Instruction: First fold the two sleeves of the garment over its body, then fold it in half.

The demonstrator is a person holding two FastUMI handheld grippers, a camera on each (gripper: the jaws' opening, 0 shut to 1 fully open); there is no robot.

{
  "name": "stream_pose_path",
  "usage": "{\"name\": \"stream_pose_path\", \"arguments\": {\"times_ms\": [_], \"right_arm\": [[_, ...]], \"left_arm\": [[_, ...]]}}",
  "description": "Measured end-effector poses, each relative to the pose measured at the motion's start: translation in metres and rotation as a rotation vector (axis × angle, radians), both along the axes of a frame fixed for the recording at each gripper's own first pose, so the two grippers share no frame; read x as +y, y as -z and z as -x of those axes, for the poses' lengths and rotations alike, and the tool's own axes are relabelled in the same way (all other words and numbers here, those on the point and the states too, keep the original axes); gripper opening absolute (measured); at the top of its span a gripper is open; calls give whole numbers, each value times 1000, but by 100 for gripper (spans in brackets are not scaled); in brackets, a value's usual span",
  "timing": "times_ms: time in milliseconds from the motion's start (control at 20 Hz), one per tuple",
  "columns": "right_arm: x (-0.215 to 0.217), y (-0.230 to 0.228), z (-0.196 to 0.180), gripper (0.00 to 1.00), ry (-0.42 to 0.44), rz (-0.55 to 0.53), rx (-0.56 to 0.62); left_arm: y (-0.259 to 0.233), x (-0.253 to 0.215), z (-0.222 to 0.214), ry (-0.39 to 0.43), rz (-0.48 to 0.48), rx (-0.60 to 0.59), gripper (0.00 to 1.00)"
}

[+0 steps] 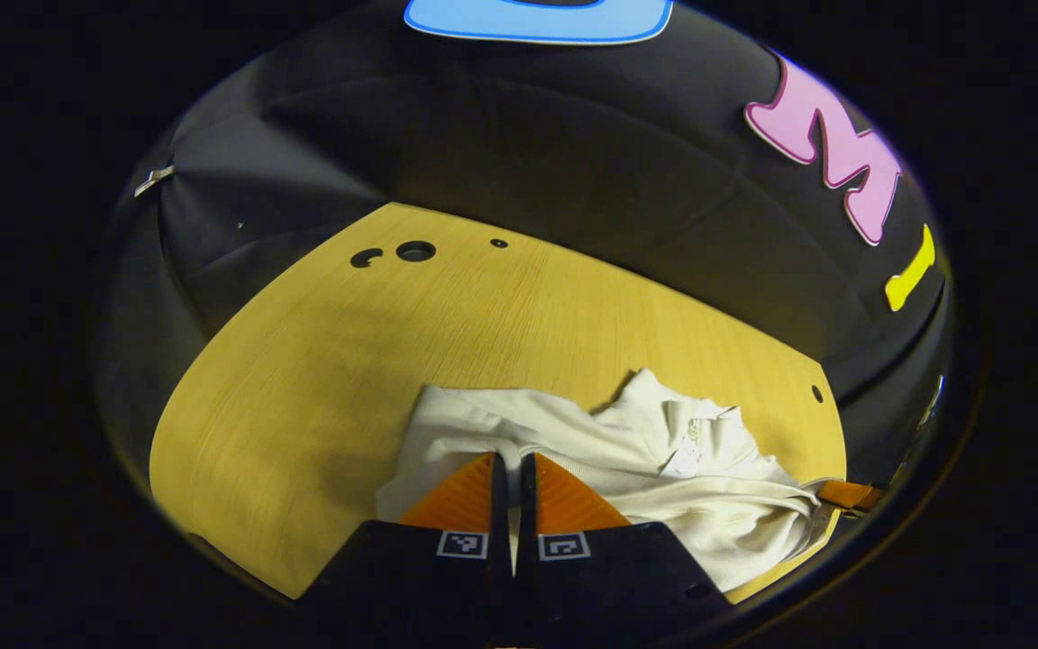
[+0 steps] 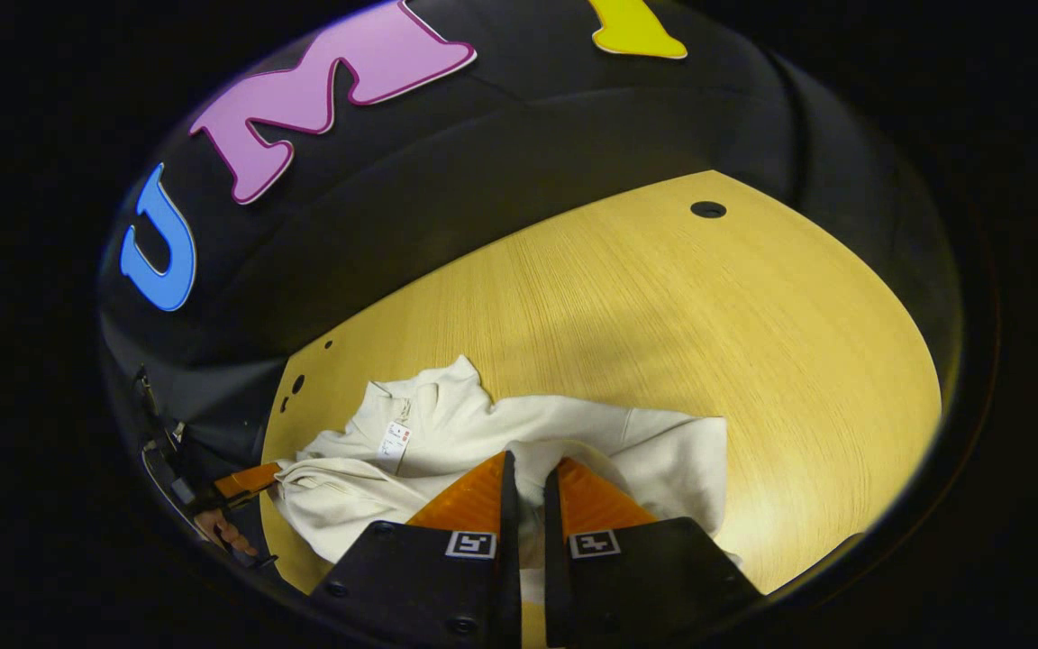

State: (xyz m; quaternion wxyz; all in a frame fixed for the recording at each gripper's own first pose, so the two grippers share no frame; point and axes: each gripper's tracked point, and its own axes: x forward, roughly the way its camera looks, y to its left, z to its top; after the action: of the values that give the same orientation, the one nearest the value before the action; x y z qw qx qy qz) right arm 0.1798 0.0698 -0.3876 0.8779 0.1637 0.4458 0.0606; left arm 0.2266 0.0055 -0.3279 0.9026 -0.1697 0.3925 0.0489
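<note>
We see the wooden surface [image 1: 321, 361] spreading ahead of both pairs of fingers, and on it the cream garment [image 1: 627, 451] lies bunched (collar and tag showing). The left gripper [image 1: 512, 469] has its fingers nearly together, pinching a fold of the cloth. The right gripper [image 2: 530, 473] likewise clamps the garment between its fingers.

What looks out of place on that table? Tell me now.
The cream garment lies bunched, not flat: its collar end is rumpled and peaked, with a tag showing. The left gripper and right gripper each pinch cloth. The wooden table looks undamaged, nothing spilled.
</note>
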Motion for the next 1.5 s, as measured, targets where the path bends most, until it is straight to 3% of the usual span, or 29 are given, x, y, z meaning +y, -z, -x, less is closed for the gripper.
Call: {"name": "stream_pose_path", "arguments": {"times_ms": [400,600,650,800,850,950,1000,1050,1100,1150,1200,1400,1450,1500], "right_arm": [[6,57,-1,16,-70,75,108],[10,58,-4,22,-77,91,85],[10,57,-4,17,-73,84,89],[13,54,-4,37,-62,70,95],[15,51,-3,33,-66,65,87],[19,40,-3,43,-78,50,62],[22,32,-1,36,-83,37,48],[24,23,-1,39,-89,23,30],[27,14,1,57,-93,9,9],[28,3,1,62,-93,-2,-11],[28,-9,3,64,-95,-17,-30],[30,-52,11,81,-93,-68,-95],[31,-64,14,89,-92,-74,-113],[31,-73,17,89,-89,-79,-129]], "left_arm": [[40,-7,-4,39,-115,74,6],[42,-8,-6,32,-109,64,7],[43,-8,-6,35,-104,64,7],[41,-6,-4,47,-92,59,18],[40,-5,-4,51,-91,66,24],[34,-1,-1,47,-104,66,29],[27,1,1,46,-107,55,40],[20,-1,2,50,-98,38,43],[12,-2,6,57,-86,23,52],[4,-5,9,70,-75,10,51],[-2,-10,14,88,-55,3,65],[-32,-16,36,132,-30,-32,72],[-43,-18,41,140,-19,-50,72],[-51,-19,49,147,-9,-64,72]]}}
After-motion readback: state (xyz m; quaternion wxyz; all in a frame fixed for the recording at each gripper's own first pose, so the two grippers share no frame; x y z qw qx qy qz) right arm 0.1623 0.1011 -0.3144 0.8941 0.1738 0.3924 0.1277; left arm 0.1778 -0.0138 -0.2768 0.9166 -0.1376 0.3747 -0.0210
